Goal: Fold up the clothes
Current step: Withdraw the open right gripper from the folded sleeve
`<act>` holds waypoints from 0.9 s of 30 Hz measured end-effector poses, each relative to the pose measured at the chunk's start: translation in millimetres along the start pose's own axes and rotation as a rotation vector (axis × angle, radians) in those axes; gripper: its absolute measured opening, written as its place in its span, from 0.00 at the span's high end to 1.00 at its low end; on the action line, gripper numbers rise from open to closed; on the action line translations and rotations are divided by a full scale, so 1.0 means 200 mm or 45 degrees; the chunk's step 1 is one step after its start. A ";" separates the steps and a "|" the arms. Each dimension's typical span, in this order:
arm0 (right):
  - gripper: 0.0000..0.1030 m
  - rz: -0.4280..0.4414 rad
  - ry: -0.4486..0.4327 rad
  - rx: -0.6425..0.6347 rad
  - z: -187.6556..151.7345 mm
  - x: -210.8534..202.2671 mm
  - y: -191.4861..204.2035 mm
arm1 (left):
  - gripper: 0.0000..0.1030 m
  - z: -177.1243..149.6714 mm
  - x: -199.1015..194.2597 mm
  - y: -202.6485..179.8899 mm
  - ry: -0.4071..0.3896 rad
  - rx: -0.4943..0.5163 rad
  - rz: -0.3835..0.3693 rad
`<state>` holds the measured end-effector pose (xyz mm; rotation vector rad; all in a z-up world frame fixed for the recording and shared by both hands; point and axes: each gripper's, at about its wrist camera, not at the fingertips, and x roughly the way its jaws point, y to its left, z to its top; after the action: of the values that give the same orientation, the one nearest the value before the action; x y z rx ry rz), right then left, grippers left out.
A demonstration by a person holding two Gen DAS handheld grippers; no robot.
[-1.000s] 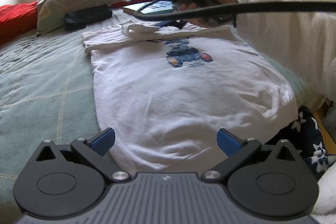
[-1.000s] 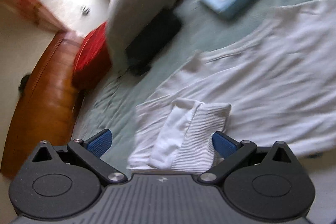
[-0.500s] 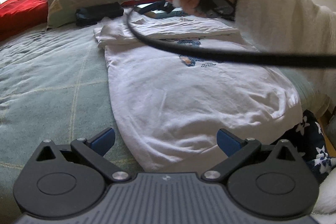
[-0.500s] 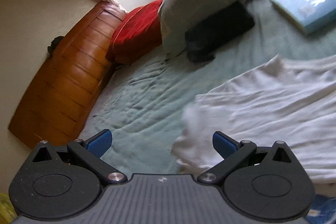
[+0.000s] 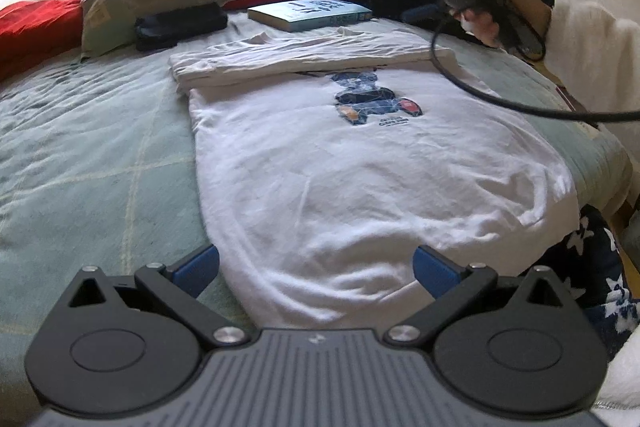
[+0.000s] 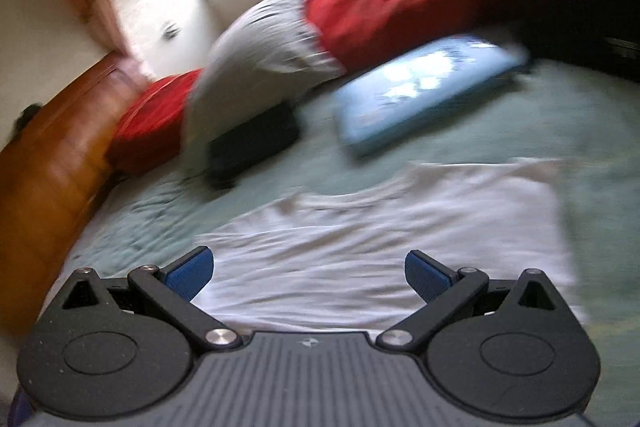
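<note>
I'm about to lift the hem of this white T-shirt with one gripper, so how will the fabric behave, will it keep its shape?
Probably not. The white T-shirt lies limp and wrinkled on the bed cover, so it should sag and drape from a single pinch. Its top part is already folded over and may slide open. It looks thin, so likely light; two grip points would hold it flatter.

White cotton t-shirt with blue printed graphic (image 5: 360, 163): flat on green bed, top edge folded over, body wrinkled

Spread, empty right tongs (image 6: 308, 269) hover over the white shirt (image 6: 400, 227).
</note>
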<state>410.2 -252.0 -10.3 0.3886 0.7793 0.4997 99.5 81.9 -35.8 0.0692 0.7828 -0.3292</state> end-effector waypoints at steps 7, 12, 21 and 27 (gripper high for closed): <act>0.00 -0.098 0.014 0.049 -0.14 0.06 -0.36 | 0.01 0.10 0.06 -0.07 -0.007 0.069 0.006; 0.00 -0.168 -0.017 -0.026 -0.17 -0.03 -0.38 | 0.01 0.17 0.11 -0.09 -0.005 0.099 0.015; 0.00 0.042 -0.104 0.122 0.12 0.06 -0.35 | 0.01 0.25 0.17 -0.11 -0.033 0.096 -0.006; 0.03 -0.061 -0.045 0.200 0.12 0.27 -0.49 | 0.01 0.25 0.24 -0.07 0.000 0.053 -0.002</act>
<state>489.3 -305.6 -75.1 0.5218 0.7941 0.3872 161.5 46.3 -33.3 0.1077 0.7761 -0.3474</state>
